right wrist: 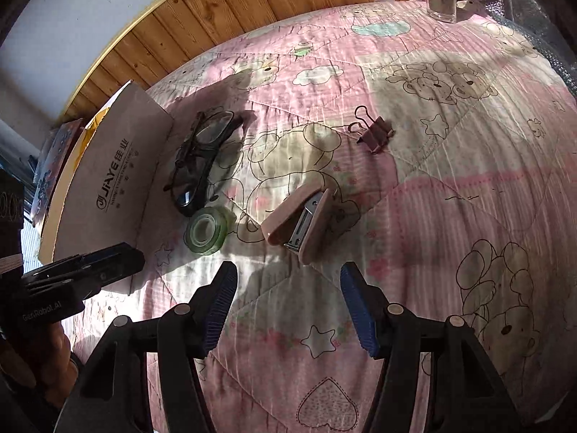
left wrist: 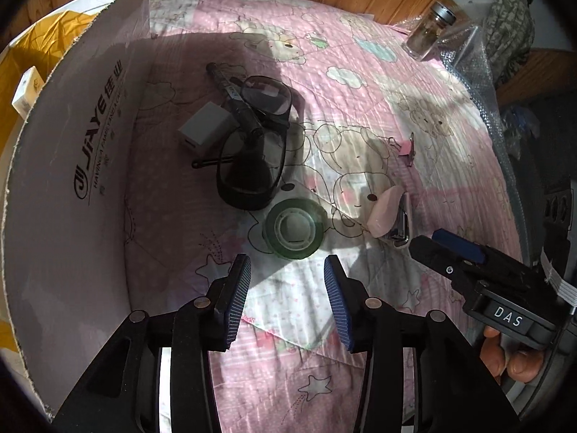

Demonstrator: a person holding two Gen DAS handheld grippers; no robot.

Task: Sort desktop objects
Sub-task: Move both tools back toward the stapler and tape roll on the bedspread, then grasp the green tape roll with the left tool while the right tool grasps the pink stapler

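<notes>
Left wrist view: the left hand-held gripper (left wrist: 287, 270) hangs spread and empty just short of the green tape roll (left wrist: 295, 230) on the pink quilt (left wrist: 360, 54). The right hand-held gripper (right wrist: 288, 281), also spread, faces the pink stapler (right wrist: 301, 218).

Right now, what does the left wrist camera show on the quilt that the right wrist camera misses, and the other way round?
Only the left wrist view shows the white charger block and the black marker lying across the glasses, plus a small box inside the carton. Only the right wrist view shows the stapler's metal underside clearly and a patterned item beyond the carton. Both show the glasses, tape roll, pink stapler, binder clip, glass jar and carton flap. Both grippers, left and right, are open.
</notes>
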